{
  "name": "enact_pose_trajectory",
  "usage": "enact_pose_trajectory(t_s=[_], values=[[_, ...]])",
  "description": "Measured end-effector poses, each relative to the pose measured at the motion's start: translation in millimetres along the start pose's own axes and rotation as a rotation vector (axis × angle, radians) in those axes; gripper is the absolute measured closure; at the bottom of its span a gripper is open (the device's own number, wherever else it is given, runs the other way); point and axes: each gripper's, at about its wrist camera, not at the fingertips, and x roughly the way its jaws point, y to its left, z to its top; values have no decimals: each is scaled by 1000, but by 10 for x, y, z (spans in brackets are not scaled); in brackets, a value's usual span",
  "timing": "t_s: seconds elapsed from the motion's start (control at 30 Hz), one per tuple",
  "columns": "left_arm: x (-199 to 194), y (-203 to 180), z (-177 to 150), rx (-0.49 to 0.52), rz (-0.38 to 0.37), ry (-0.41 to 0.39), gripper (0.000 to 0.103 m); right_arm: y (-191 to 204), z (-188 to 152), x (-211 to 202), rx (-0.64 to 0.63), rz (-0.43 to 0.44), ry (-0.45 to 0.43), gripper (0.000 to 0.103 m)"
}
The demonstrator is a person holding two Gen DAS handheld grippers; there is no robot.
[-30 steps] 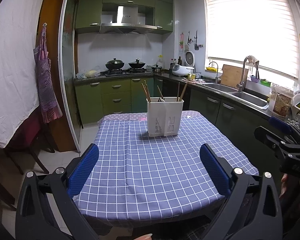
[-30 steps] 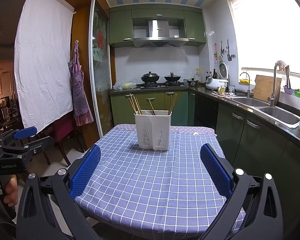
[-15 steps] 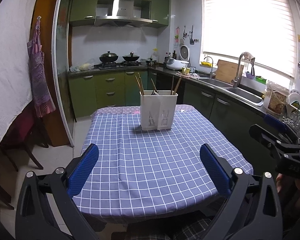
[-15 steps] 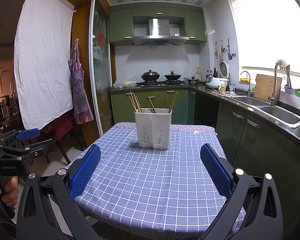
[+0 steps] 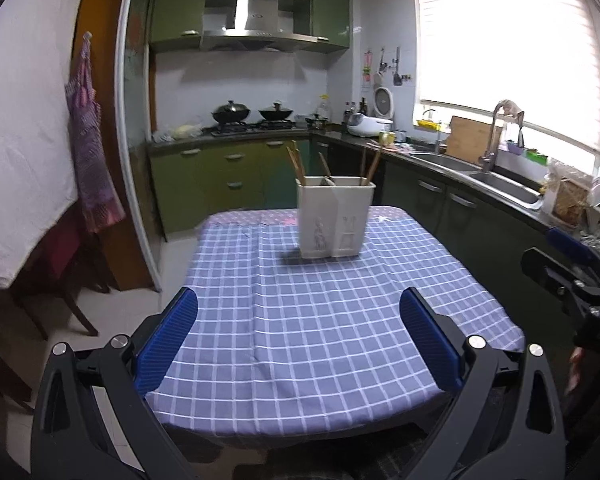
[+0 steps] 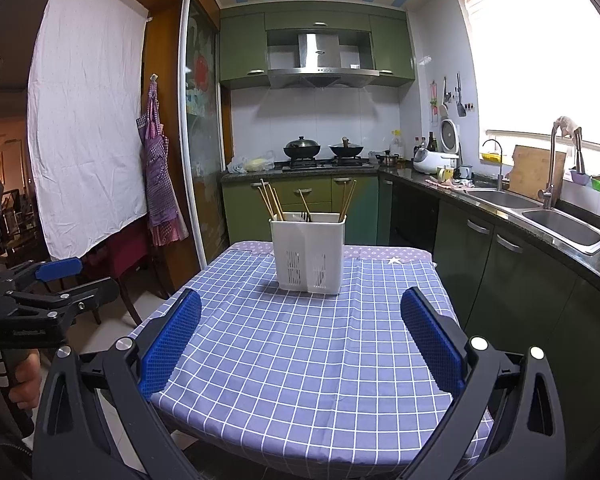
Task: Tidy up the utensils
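White plastic, the utensil holder (image 6: 308,254) stands upright at the centre of the frame on the far half of the bench (image 6: 300,360), wooden chopsticks (image 6: 270,200) rising from it with their long axes near vertical and fanning to upper left and upper right. Both the left gripper (image 5: 298,334) and the right gripper (image 6: 300,334) hang at the near edge, fingers spread wide and empty. Blue checked cloth covers the bench; green cabinets (image 6: 312,194), a stove (image 6: 324,162) and a sink (image 6: 540,210) fill the background.

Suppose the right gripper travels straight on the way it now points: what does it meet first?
Probably the white utensil holder on the checked tablecloth; the right gripper has open jaws, though depth is unclear.
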Motion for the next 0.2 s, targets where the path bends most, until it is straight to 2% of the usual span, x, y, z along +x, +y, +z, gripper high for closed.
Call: enact_pose_trajectory(t_s=[0.2], values=[[144, 50, 4, 0, 12, 6, 7, -50, -22, 174, 3, -4, 21, 5]])
